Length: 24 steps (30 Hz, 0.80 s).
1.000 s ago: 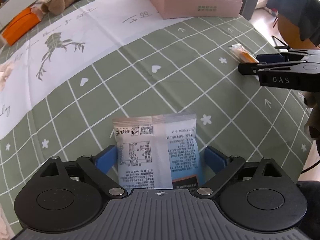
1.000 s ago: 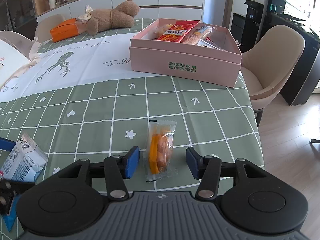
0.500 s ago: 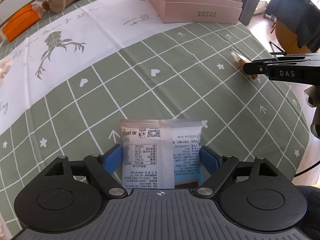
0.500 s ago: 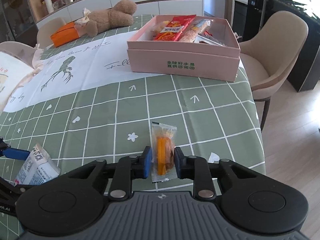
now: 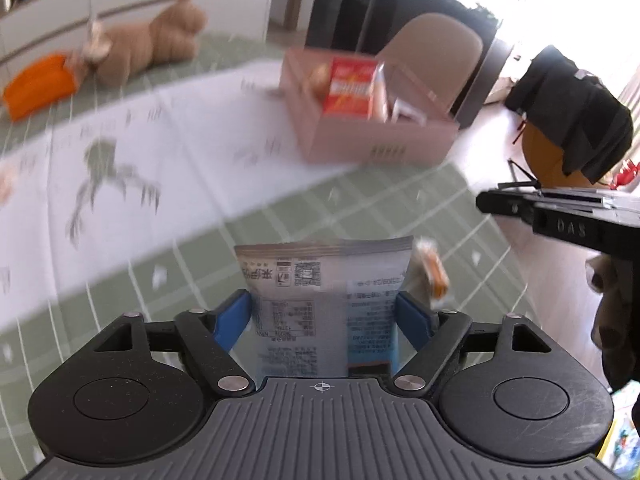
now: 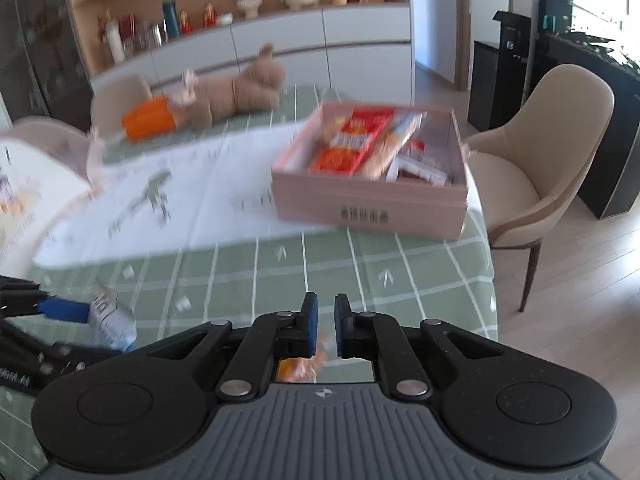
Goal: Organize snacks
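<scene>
Between left gripper [image 5: 323, 316] pads: snack packet [image 5: 326, 300].

Green tablecloth [image 6: 420, 264] with white grid; pink box [image 6: 368, 204]; orange snack [image 5: 434, 274]; blue-and-white packet [image 5: 324, 300]; brown plush [image 6: 236, 92].

The right hand-held gripper [image 6: 322, 322] is clamped on an orange snack packet [image 6: 298, 368]; a pink box [image 6: 368, 204] of snacks sits near the bench's [image 6: 256, 272] right edge, a plush bear [image 6: 236, 94] beyond

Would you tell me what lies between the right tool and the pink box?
Only bare green checked tablecloth between the right tool and the pink box, per the right wrist view.
</scene>
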Available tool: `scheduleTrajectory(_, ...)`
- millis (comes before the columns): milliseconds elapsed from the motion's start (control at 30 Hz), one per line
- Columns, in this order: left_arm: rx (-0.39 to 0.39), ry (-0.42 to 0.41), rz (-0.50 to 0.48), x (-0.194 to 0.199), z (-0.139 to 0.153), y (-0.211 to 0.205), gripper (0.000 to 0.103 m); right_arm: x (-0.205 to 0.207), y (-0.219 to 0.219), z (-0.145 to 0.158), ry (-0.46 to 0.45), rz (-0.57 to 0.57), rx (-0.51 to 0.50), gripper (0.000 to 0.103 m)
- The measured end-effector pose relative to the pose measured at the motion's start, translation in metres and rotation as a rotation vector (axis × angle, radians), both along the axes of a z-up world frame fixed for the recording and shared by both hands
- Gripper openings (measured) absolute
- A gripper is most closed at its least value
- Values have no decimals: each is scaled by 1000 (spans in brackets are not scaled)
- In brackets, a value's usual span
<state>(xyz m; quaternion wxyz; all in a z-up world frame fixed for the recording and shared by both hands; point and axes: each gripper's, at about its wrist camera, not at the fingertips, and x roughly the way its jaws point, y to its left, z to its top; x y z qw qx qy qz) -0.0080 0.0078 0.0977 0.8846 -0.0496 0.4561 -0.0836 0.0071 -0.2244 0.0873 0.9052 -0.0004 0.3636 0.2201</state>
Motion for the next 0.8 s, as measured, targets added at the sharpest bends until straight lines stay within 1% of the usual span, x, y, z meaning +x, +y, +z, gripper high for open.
scheduleTrajectory(100, 25, 2, -19, 11, 4, -7, 77, 0, -5, 6, -1, -1, 15, 8)
scheduleTrajectory(200, 49, 39, -27, 14, -9, -13, 77, -3, -3, -6, 34, 1, 4, 11)
scheduleTrajectory(233, 55, 52, -30, 16, -14, -13, 77, -3, -2, -12, 55, 3, 1, 16)
scheduleTrajectory(267, 61, 64, -36, 17, -19, -15, 77, -3, -1, -19, 80, -3, 2, 24)
scheduleTrajectory(300, 69, 73, -41, 18, -25, -16, 77, -2, 1, -26, 100, -10, 8, 29)
scheduleTrajectory(333, 79, 81, -42, 19, -31, -15, 77, -1, 3, -32, 117, -19, 16, 40)
scheduleTrajectory(367, 93, 97, -40, 22, -38, -16, 77, 1, 5, -37, 129, -28, 22, 46)
scheduleTrajectory(533, 128, 151, -26, 24, -61, -11, 77, 6, 21, -59, 166, -43, 1, 47)
scheduleTrajectory(633, 147, 155, -41, 22, -65, -13, 81, 7, 28, -70, 185, -39, -25, 47)
scheduleTrajectory(700, 149, 182, -45, 22, -71, -13, 91, 3, 32, -73, 159, -35, -52, 50)
scheduleTrajectory(767, 142, 174, -62, 22, -74, -15, 96, -1, 35, -74, 136, -23, -73, 52)
scheduleTrajectory(800, 151, 172, -70, 22, -74, -17, 97, -2, 36, -74, 127, -20, -78, 53)
